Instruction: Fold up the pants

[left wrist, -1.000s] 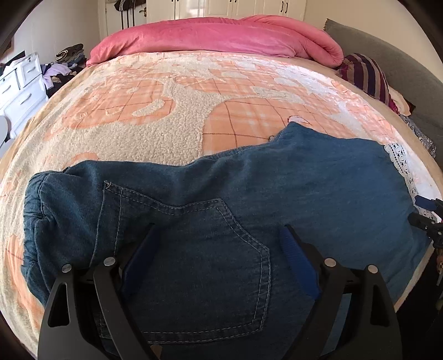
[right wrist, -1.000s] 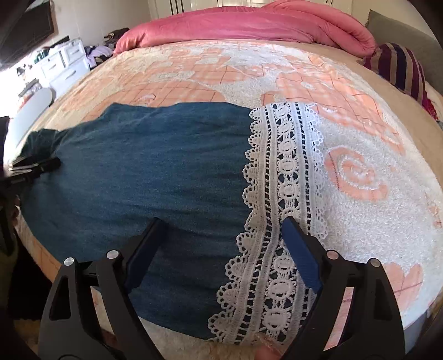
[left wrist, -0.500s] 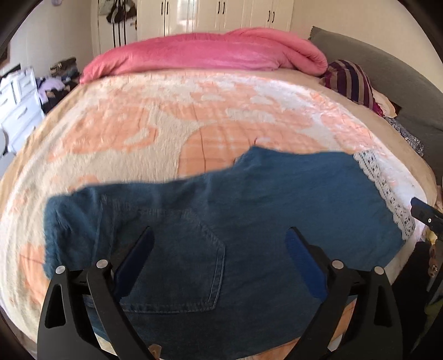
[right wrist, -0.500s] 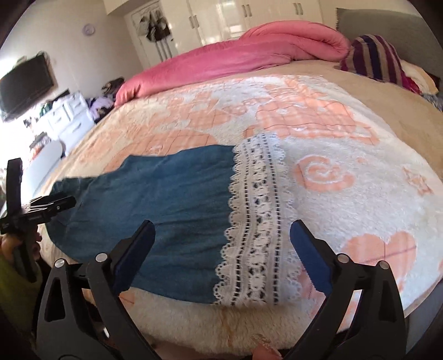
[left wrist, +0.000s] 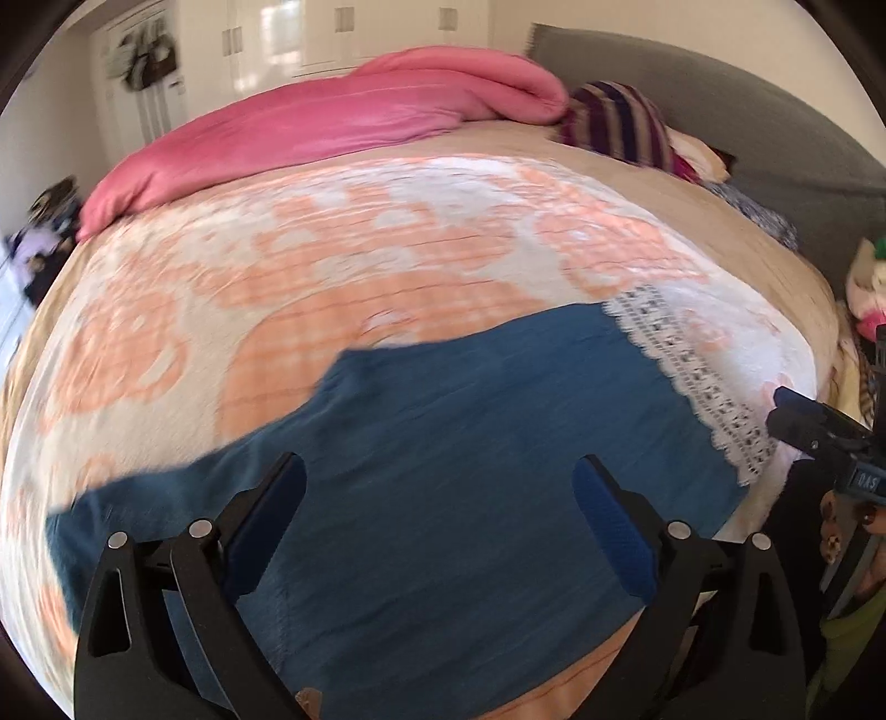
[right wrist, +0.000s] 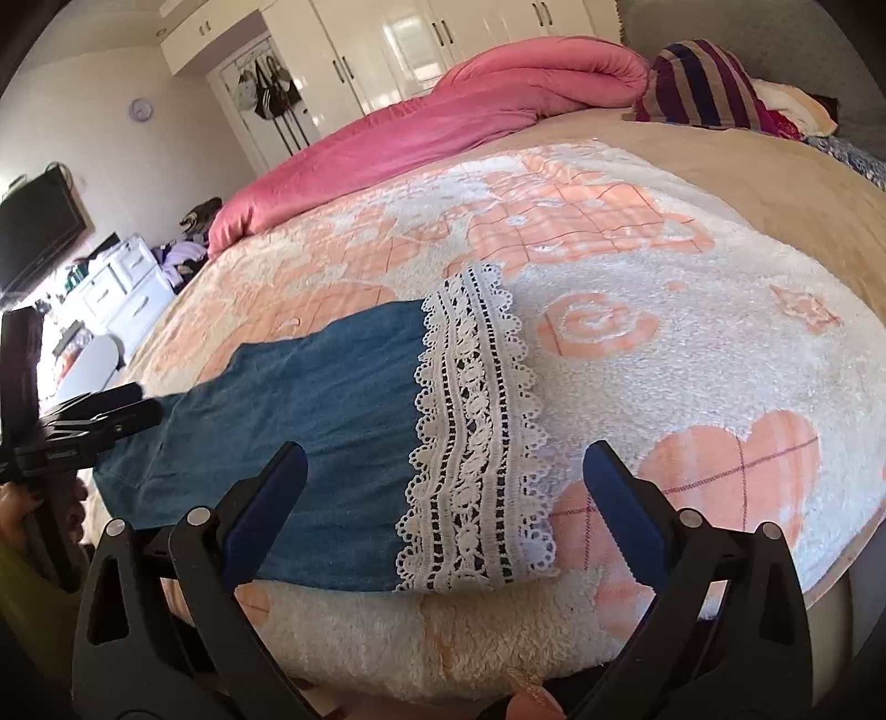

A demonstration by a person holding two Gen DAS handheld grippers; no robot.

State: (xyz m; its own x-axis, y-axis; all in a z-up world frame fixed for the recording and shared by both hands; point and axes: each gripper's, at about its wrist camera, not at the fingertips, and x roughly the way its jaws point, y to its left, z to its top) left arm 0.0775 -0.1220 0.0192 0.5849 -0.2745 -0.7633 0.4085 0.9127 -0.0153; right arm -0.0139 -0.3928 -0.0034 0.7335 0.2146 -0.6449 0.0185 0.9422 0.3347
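- Pants (left wrist: 470,443) lie flat on the blanket (left wrist: 332,266), near the front edge of the bed (right wrist: 803,183), legs running toward the lace hem (right wrist: 476,443).
- Left gripper (left wrist: 437,520): fingers (left wrist: 266,520) spread wide, nothing between them, above the denim; cannot tell if the tips touch the cloth.
- Right gripper (right wrist: 443,515): fingers (right wrist: 620,509) also spread wide, holding nothing; the lace hem and the end of the legs sit between the two blue pads in view.
- Left wrist view is motion-blurred, so seams and pocket detail on the pants don't resolve.
- Right gripper shows at the right edge of the left wrist view, just beside the lace hem; left gripper shows at the left edge of the right wrist view, by the waist end of the pants.
- Blanket is white fleece with an orange plaid pattern; the denim's front edge hangs slightly over the bed's front edge.
- Farther out: pink duvet (right wrist: 443,111) bunched along the far side, striped pillow (right wrist: 698,83) at far right.
- Background: white wardrobe (right wrist: 443,33), white drawers (right wrist: 122,282) and a wall TV (right wrist: 33,227) at left.
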